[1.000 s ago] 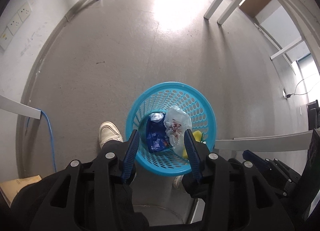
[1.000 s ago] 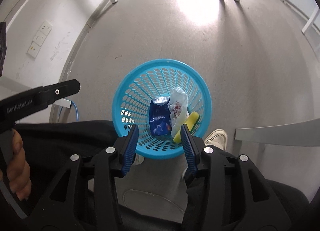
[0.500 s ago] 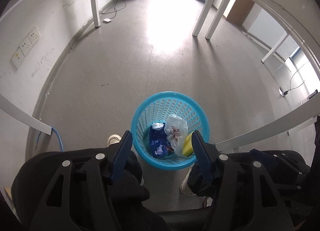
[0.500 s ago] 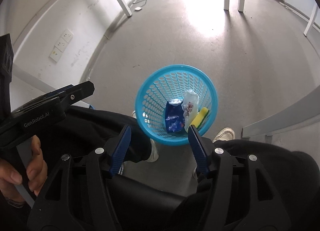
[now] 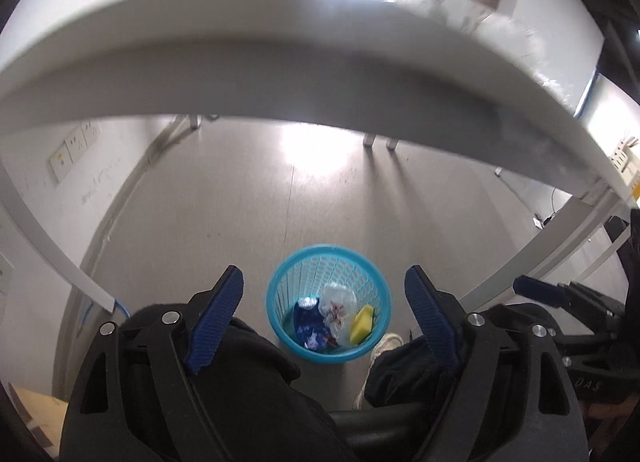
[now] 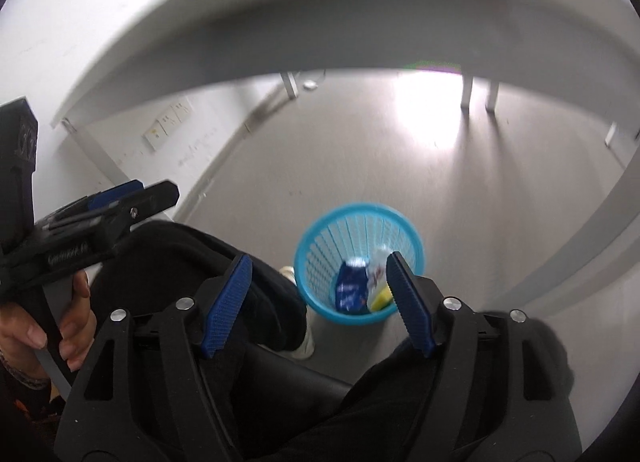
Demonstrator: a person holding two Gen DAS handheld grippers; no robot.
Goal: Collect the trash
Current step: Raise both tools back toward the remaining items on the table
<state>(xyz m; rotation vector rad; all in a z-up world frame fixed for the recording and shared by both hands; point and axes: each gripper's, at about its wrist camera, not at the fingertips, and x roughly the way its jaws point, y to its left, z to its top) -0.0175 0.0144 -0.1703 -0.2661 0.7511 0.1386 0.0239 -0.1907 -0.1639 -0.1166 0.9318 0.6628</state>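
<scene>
Both our grippers have risen away from the blue basket [image 5: 328, 302], jaws just opening, nothing between them: left gripper [image 5: 326, 320], right gripper [image 6: 318, 304]. Basket holds the trash on the floor; next we seek more on the table [image 5: 248, 61].

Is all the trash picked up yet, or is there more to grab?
Some is done: the blue basket on the floor already holds a blue wrapper, a clear plastic bag and a yellow sponge. Nothing is in hand: the left claw and right claw have just been opening, both empty. Whether more trash waits on the white table can't be seen.
</scene>
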